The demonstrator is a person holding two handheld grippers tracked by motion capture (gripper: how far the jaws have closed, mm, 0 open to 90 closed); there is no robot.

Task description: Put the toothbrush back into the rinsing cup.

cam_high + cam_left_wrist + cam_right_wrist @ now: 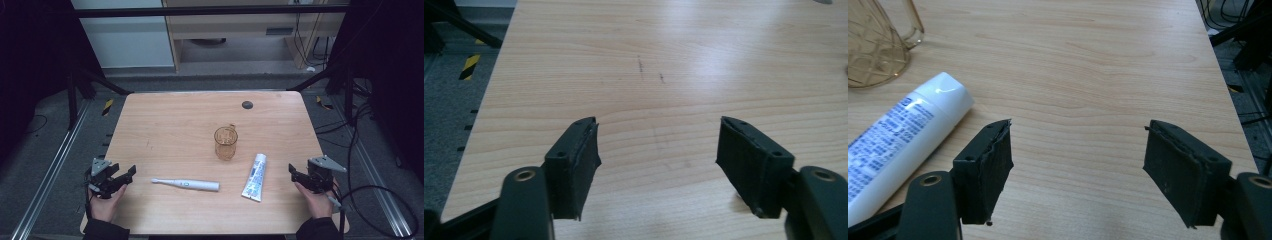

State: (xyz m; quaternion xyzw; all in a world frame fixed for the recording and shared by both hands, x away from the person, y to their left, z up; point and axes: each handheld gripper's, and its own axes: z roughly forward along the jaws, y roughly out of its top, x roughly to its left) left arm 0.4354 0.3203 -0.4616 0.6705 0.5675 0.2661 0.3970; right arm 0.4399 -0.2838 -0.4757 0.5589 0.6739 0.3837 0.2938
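An amber see-through cup [225, 142] with a handle stands upright near the middle of the wooden table [175, 120]. A white toothpaste tube [255, 176] lies right of it, cap end toward the cup. A white electric toothbrush [186, 184] lies flat in front, head pointing left. My left gripper [131, 172] rests at the table's front left, open, with bare wood between its jaws [656, 145]. My right gripper [291, 170] sits at the front right edge, open and empty [1078, 150]. In the right gripper view the tube [898, 135] lies just left of the jaws, with the cup [875, 42] beyond.
A small dark round disc [247, 104] sits in the table's far right part. Cables [370, 200] trail on the floor to the right of the table. A cabinet [240, 30] stands beyond the far edge. Metal rails [55, 165] run along both sides.
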